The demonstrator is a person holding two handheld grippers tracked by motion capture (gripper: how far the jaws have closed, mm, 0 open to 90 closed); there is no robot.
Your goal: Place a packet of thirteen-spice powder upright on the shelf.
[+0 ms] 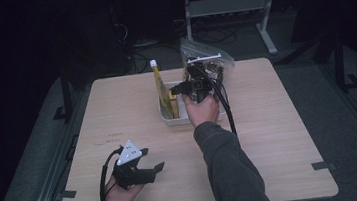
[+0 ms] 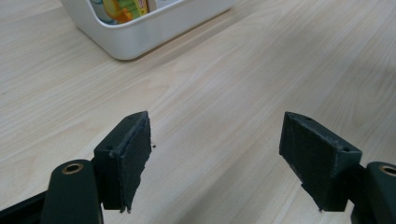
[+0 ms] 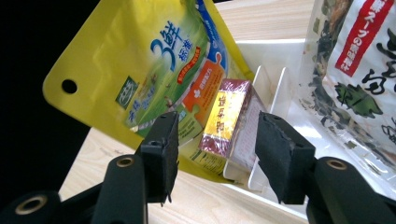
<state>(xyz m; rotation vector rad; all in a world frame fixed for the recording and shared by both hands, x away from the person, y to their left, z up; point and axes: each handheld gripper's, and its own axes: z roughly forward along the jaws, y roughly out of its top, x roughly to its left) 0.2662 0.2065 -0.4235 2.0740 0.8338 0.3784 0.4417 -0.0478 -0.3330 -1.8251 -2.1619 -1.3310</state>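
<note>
While my right gripper (image 3: 212, 144) sits at the white bin (image 1: 168, 117), the small box (image 3: 229, 122) lies dead ahead between its 2 jaws, a bit past the pads, so any grab is a short push forward. It stands on end in the bin's left slot, long axis up, gold label facing me, leaning against the yellow pouch (image 3: 149, 65) behind it. A white divider (image 3: 273, 93) splits it from the dark seaweed bag (image 3: 355, 70) in the next slot over. In the high view the right gripper (image 1: 194, 89) is over the bin, with the pouch (image 1: 158, 85) upright at the bin's left end and the bag (image 1: 208, 64) at its far right. Jaws are about half open and the pads (image 3: 173, 149) touch nothing: no hold on the box, gap wide enough to clear it. My left gripper (image 1: 141, 167) is well apart, near the table's (image 1: 280, 135) front edge, so the right one is clearly nearer. Left jaws are spread wide, empty, bare wood between them (image 2: 215, 163), bin corner (image 2: 140, 39) farther off.
</note>
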